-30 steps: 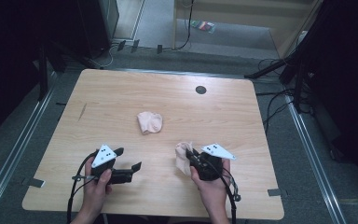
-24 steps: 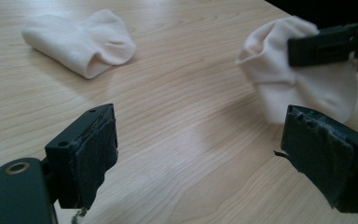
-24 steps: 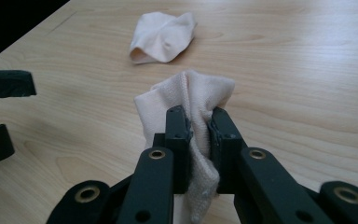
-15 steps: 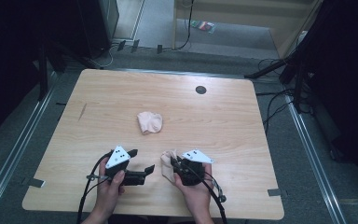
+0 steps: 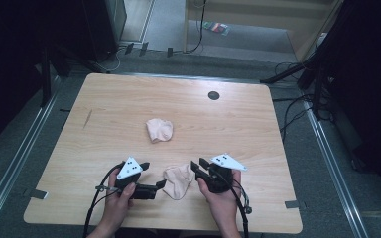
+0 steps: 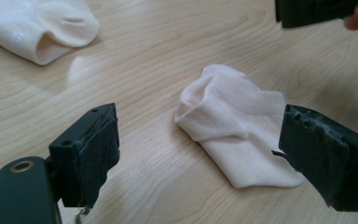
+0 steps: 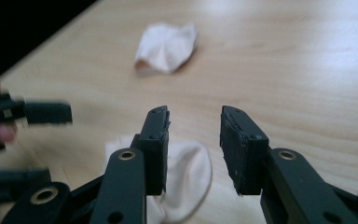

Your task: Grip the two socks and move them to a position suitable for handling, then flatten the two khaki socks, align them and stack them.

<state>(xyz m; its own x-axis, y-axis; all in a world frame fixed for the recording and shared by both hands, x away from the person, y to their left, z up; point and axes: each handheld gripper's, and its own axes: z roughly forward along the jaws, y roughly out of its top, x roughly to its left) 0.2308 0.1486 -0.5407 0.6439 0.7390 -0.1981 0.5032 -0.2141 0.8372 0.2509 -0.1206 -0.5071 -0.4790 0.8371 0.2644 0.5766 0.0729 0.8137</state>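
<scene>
At the near edge of the bench (image 5: 278,148), a sock (image 5: 178,181) lies flat between the 2 tools. The left tool (image 5: 156,187) gapes wide beside it, holding nothing. The right tool (image 5: 197,164) has just been opening, released above it. Farther off lies another sock (image 5: 158,130).

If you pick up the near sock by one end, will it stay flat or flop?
The near sock probably flops: it is thin knit cloth, already folded over itself. It looks light, so a push likely bunches it on the table. It lies flat, so it should not roll.
</scene>
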